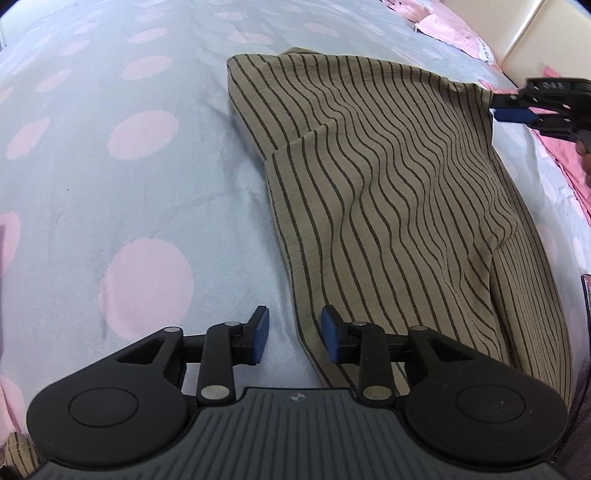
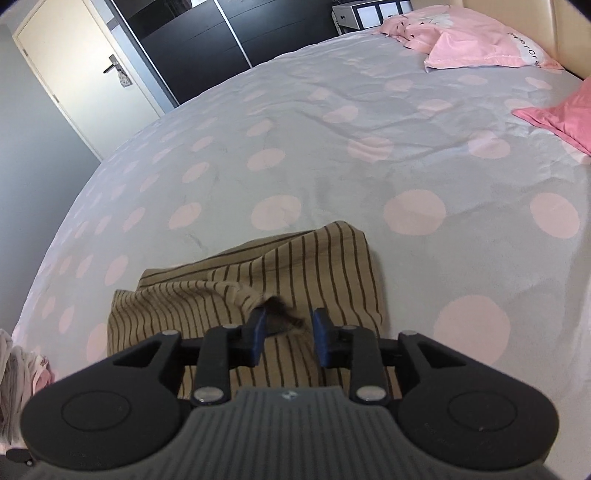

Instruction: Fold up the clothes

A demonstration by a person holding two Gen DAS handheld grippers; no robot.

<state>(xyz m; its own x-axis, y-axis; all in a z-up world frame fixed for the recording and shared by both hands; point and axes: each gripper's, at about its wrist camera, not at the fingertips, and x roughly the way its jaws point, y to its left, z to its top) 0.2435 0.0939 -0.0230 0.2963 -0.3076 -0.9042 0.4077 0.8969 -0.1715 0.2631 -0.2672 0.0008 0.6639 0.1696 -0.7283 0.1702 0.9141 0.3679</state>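
Note:
A tan garment with thin dark stripes (image 1: 388, 192) lies partly folded on the bed. My left gripper (image 1: 295, 338) is open, its jaws straddling the garment's near left edge without gripping it. My right gripper (image 1: 511, 110) shows at the far right corner of the cloth in the left wrist view. In the right wrist view the right gripper (image 2: 288, 338) is open, with a bunched corner of the striped garment (image 2: 295, 280) between its blue pads (image 2: 258, 336), not pinched.
The bed has a pale blue cover with pink dots (image 2: 332, 147). Pink pillows (image 2: 472, 40) and a pink cloth (image 2: 561, 114) lie near the headboard. A door (image 2: 85, 74) and dark wardrobe (image 2: 192, 33) stand beyond the bed. More clothes (image 2: 18, 373) lie at the left edge.

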